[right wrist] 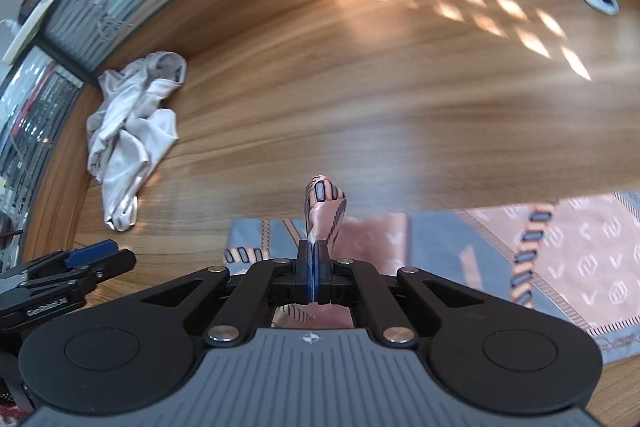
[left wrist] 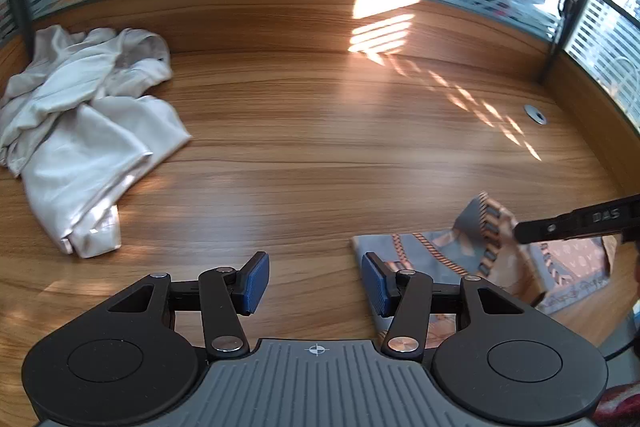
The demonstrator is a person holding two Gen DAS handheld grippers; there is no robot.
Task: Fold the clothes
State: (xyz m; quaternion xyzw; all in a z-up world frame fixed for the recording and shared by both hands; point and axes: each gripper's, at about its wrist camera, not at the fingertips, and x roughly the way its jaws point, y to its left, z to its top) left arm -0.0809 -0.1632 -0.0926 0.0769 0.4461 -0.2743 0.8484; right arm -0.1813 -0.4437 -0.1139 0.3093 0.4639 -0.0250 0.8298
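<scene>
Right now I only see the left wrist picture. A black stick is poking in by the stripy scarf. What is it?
Observer: That is the right hand-held gripper. Its own camera shows it shut, pinching a raised fold of the patterned scarf.
Child: Is the scarf bigger than I see?
Observer: Yes. In the right wrist view it spreads flat far to the right, with pink panels and little logo marks.
Child: Can you see my gripper too?
Observer: Yes, the left hand-held gripper shows at the lower left edge there, not touching the white garment.
</scene>
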